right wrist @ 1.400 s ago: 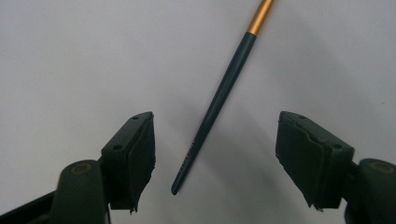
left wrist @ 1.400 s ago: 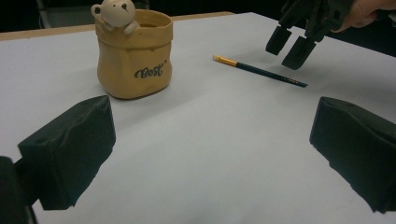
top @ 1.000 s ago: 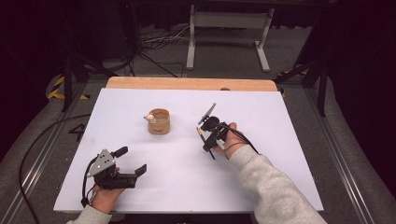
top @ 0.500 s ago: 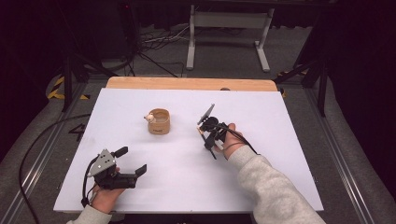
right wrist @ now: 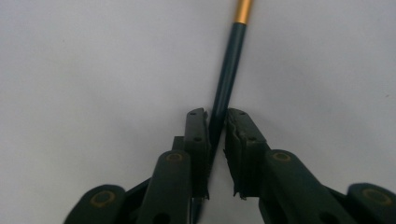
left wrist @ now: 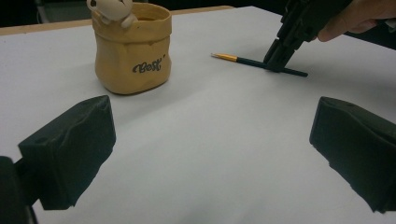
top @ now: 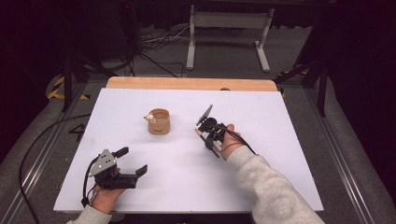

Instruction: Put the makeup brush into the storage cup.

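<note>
The paintbrush (right wrist: pixel 228 79) lies flat on the white table (top: pixel 280 140), its dark handle running between the jaws of the right gripper (right wrist: pixel 215 135), which stand on either side of it with a sliver of gap on the right, so closing rather than firmly clamped. Its gold ferrule points ahead of the jaws. Beyond the brush tip, off to the gripper's side, sits a tan pouch-shaped cup (left wrist: pixel 131 49) with a small white figure (left wrist: pixel 109 9) on its rim. The left gripper (top: pixel 131 161) hovers well apart, jaws wide and empty. This looks like the grasping step; next comes a firm squeeze and a level lift, probably toward the cup.
</note>
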Available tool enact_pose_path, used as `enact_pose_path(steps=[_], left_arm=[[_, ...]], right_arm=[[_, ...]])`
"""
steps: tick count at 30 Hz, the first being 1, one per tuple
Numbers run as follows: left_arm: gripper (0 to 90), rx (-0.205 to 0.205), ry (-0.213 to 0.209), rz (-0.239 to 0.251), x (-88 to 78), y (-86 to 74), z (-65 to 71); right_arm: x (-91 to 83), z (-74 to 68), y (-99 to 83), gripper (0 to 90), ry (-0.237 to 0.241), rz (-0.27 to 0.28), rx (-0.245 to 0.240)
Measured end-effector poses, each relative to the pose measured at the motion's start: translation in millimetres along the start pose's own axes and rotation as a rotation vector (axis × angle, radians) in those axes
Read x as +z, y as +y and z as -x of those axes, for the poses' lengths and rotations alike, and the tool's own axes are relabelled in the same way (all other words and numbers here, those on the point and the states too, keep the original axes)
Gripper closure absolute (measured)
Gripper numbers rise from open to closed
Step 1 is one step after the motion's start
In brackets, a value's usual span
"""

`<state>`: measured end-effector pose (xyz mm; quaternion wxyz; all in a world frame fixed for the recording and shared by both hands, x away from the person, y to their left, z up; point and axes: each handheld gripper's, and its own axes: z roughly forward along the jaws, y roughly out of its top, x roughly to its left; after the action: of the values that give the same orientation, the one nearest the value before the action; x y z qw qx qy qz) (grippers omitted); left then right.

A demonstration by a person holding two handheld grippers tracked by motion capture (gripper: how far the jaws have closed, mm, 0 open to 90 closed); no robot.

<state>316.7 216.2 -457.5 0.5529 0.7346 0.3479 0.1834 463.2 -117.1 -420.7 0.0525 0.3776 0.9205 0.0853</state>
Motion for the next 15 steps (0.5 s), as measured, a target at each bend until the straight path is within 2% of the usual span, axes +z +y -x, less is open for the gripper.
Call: enact_pose_path(steps=[1, 12, 15], left_arm=[[1.2, 0.001, 0.000, 0.000, -0.1, 0.0, 0.0], [1.2, 0.003, 0.006, 0.007, -0.9, 0.2, 0.9], [2.7, 0.000, -0.007, 0.007, -2.6, 1.8, 1.5]], right_arm=[[0.1, -0.3, 1.0, 83.3, -0.002, -0.006, 0.006], [0.1, 1.5, 0.9, 84.2, 0.006, -0.006, 0.000], [-0.3, 1.5, 0.0, 84.4, 0.006, 0.001, -0.016]])
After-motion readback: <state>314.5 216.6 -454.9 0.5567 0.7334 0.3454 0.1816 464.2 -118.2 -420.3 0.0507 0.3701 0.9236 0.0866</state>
